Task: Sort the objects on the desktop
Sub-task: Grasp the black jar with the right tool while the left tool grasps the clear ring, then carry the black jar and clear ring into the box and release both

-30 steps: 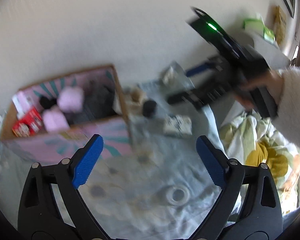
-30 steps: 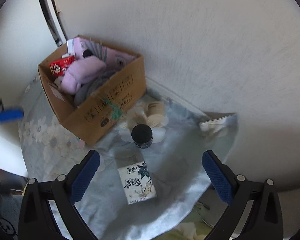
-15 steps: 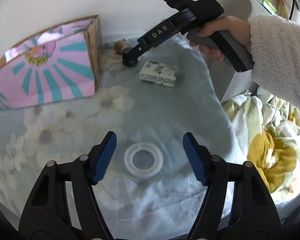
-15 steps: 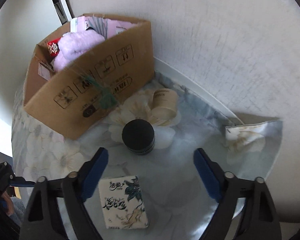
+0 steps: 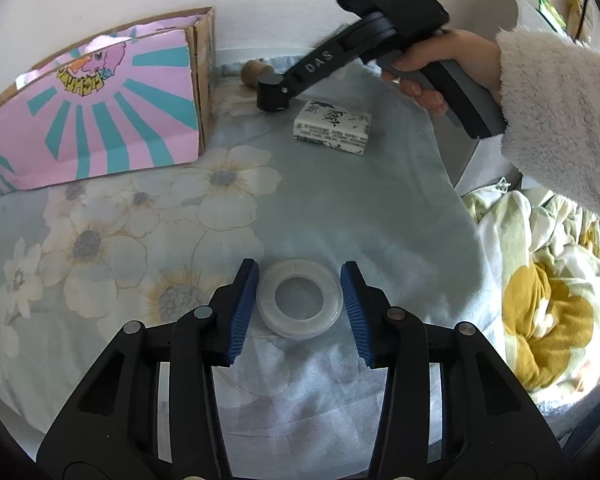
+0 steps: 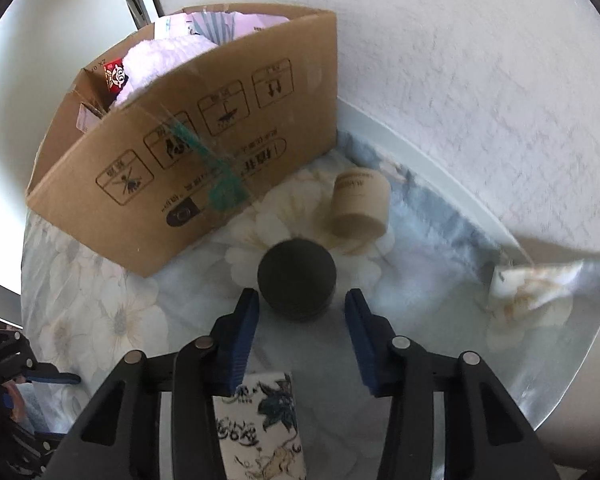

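Observation:
A clear tape roll (image 5: 300, 299) lies flat on the floral cloth. My left gripper (image 5: 300, 300) is open around it, one blue pad on each side, with small gaps. A black round jar (image 6: 297, 280) stands on the cloth; it also shows in the left wrist view (image 5: 271, 93). My right gripper (image 6: 299, 312) is open, its pads flanking the jar's near side. A tissue pack (image 6: 260, 428) lies under the right gripper, also in the left wrist view (image 5: 332, 127). A tan cylinder (image 6: 360, 204) lies on its side behind the jar.
A cardboard box (image 6: 204, 152) holding pink plush and a red pack stands left of the jar, against the wall; its pink and teal side (image 5: 100, 120) faces the left gripper. A crumpled cloth corner (image 6: 532, 284) lies right. Bedding (image 5: 540, 300) lies past the table's right edge.
Both grippers have come down and narrowed. The left one now straddles the tape roll. The right one moved forward past the tissue pack to the black jar.

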Action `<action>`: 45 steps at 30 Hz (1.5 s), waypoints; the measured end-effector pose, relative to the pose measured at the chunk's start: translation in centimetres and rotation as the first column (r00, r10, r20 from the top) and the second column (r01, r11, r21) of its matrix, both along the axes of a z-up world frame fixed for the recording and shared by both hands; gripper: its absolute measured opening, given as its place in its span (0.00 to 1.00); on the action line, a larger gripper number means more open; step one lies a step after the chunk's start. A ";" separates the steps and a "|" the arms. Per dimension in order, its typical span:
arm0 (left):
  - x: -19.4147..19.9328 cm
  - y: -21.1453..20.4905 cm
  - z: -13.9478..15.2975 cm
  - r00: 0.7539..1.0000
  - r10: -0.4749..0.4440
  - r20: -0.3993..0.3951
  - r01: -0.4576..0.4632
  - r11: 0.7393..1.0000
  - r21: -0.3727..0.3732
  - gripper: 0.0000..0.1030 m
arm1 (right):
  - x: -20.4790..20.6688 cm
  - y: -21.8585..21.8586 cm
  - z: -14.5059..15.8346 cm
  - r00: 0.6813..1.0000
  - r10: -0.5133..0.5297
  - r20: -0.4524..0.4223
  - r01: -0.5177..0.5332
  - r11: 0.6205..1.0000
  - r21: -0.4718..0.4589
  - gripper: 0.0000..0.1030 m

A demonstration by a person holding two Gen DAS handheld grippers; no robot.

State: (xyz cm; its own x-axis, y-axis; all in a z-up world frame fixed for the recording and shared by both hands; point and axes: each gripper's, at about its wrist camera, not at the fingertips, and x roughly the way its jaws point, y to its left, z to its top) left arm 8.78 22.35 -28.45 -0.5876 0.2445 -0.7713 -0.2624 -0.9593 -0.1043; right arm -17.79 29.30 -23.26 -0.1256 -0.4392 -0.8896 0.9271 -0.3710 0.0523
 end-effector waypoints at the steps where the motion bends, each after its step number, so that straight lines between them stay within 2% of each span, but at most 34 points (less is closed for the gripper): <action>1: 0.0 0.0 0.0 1.000 -0.004 0.000 0.004 1.000 -0.003 0.39 | 0.1 -0.2 0.1 1.000 0.001 -0.005 -0.001 1.000 -0.007 0.40; 3: 0.0 0.0 0.0 1.000 -0.005 0.001 0.005 1.000 0.000 0.38 | 0.1 -0.5 0.1 1.000 -0.001 0.001 0.001 1.000 -0.015 0.40; 4: 0.0 0.0 0.1 1.000 -0.008 0.002 0.008 1.000 -0.001 0.38 | 0.1 -0.6 0.1 1.000 -0.003 -0.003 0.003 1.000 -0.017 0.32; 12: 0.3 -0.8 0.4 1.000 -0.009 0.012 0.008 1.000 0.030 0.38 | 0.6 -1.2 0.1 1.000 -0.012 -0.026 0.012 1.000 -0.002 0.32; 18: 0.3 -1.6 1.7 1.000 -0.011 -0.002 0.011 0.999 0.035 0.38 | 1.5 -1.4 0.8 0.999 -0.021 -0.028 0.021 1.000 0.003 0.32; 25: -0.7 -2.8 5.1 0.998 -0.066 0.002 0.066 0.996 0.055 0.38 | 2.6 -1.3 3.6 0.998 -0.041 -0.042 0.041 0.999 0.006 0.32; 30: -1.9 -4.2 8.4 0.995 -0.101 -0.014 0.102 0.994 0.042 0.38 | 3.8 -0.9 6.3 0.996 -0.061 -0.060 0.060 0.998 -0.007 0.32; 36: -4.2 -5.9 11.9 0.986 -0.164 -0.029 0.165 0.986 0.026 0.38 | 3.2 -0.5 10.6 0.991 -0.095 -0.098 0.094 0.995 -0.012 0.32; 45: -7.9 -9.4 16.7 0.966 -0.243 -0.083 0.245 0.970 0.005 0.38 | 4.8 -1.4 13.5 0.981 -0.154 -0.114 0.154 0.988 -0.010 0.32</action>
